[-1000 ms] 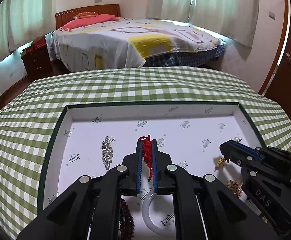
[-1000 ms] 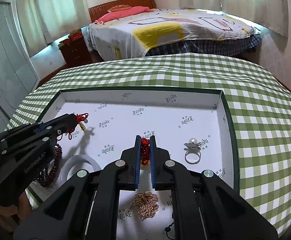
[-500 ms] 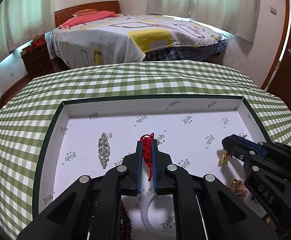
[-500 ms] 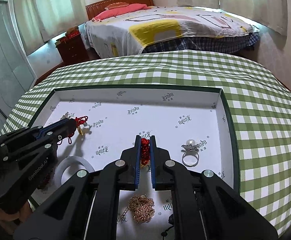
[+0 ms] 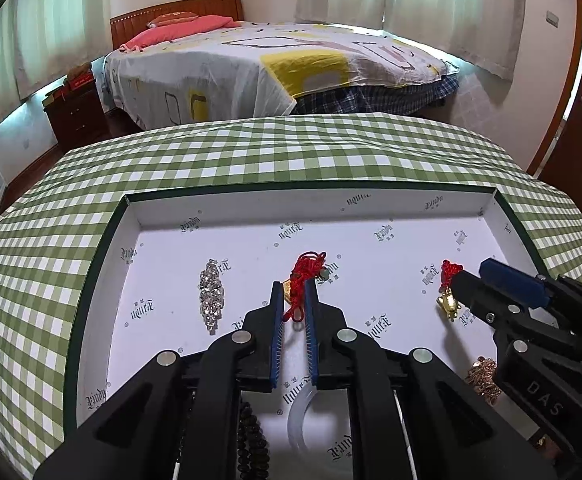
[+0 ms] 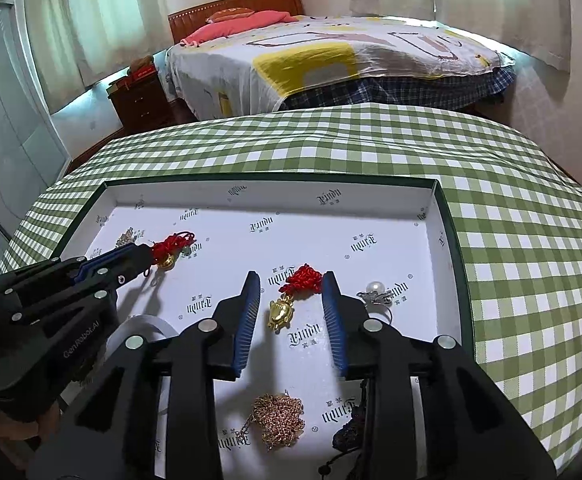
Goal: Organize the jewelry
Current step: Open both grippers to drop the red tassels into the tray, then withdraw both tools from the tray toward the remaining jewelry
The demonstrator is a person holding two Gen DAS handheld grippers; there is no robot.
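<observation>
We see a shallow white tray (image 5: 131, 240) with a dark green rim, printed with small black logos, resting on a table covered by a green-and-white checked cloth (image 5: 51, 280). Several pieces lie scattered on the tray floor. A rhinestone clip (image 5: 211, 294) sits toward the left side, well apart from both tools. A translucent bangle (image 5: 299, 416) and a string of dark beads (image 5: 251, 440) lie near the front edge, largely hidden under the left gripper's body. A heap of fine gold chain (image 6: 279, 420) lies near the front, and a pearl ring (image 6: 377, 296) rests just beside the right gripper's right finger.

Beyond the table stands a bed (image 6: 331, 60) with a white, yellow and grey cover, a pink pillow and a wooden headboard. A dark wooden nightstand (image 5: 75, 116) stands beside it, and pale curtains cover the windows.

The left gripper (image 5: 293, 300) pinches a red knotted cord charm (image 5: 303, 276) with a gold bead, its knot projecting past the fingertips above the tray's middle. The right gripper (image 6: 291, 308) is spread wide. Between its fingers, touching neither, a second red cord charm (image 6: 291, 296) with a gold turtle pendant lies flat on the tray floor.
</observation>
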